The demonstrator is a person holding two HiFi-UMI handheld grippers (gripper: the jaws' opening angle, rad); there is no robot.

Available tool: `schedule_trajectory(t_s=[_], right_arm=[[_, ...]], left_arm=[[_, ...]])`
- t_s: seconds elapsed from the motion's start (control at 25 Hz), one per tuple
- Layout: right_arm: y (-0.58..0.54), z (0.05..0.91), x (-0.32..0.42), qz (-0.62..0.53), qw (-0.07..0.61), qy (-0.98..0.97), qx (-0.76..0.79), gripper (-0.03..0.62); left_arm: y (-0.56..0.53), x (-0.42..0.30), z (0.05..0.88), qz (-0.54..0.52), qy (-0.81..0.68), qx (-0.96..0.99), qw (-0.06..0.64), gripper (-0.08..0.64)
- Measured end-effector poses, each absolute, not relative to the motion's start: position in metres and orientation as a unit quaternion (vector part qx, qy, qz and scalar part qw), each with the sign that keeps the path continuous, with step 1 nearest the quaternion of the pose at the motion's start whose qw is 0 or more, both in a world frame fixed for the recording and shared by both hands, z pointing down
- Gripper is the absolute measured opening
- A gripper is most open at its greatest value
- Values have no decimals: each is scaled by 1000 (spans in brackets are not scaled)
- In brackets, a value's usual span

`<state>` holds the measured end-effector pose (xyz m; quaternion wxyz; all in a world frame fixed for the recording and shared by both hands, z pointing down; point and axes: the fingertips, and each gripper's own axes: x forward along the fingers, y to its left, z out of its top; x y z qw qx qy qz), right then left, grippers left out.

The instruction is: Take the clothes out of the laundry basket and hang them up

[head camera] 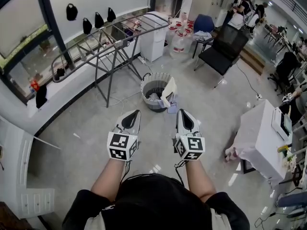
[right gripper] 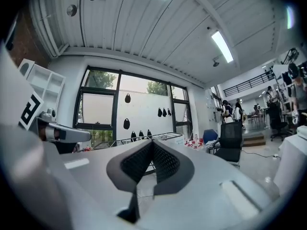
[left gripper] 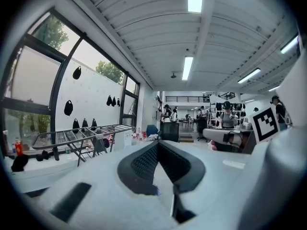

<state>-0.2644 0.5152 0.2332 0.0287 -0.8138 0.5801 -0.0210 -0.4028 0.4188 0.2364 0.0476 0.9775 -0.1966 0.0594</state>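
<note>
My left gripper and right gripper are both closed, empty and level. Laundry basket is ahead on the floor. I'd open the jaws early and pinch the draped cloth at the rim first. Drying rack is beyond, to the left.

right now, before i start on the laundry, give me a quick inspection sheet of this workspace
surface: grey floor, glossy
job's things: laundry basket holds clothes, white cloth draped over its rim; drying rack stands beyond it
clutter: bottles past the rack
grippers: left gripper and right gripper both shut, empty, short of the basket
cables: dark cable on the floor by the chair
surroundings: black chair, white table, people at the back
</note>
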Motion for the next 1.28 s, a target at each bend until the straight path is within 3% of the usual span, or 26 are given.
schedule_trajectory(t_s=[0.72,1.0,1.28], right_arm=[[460,232,-292,-4,15,549,-836,12],[439,246,-259,-2,29,541,-841,12],[387,265,-187,-8,43,533,-845,12]], left_arm=[[350,-427,239,47,-155,986,41,9],[323,-409,250,49,-162,985,23,9],[270,-348,264,60,-164,985,11,9]])
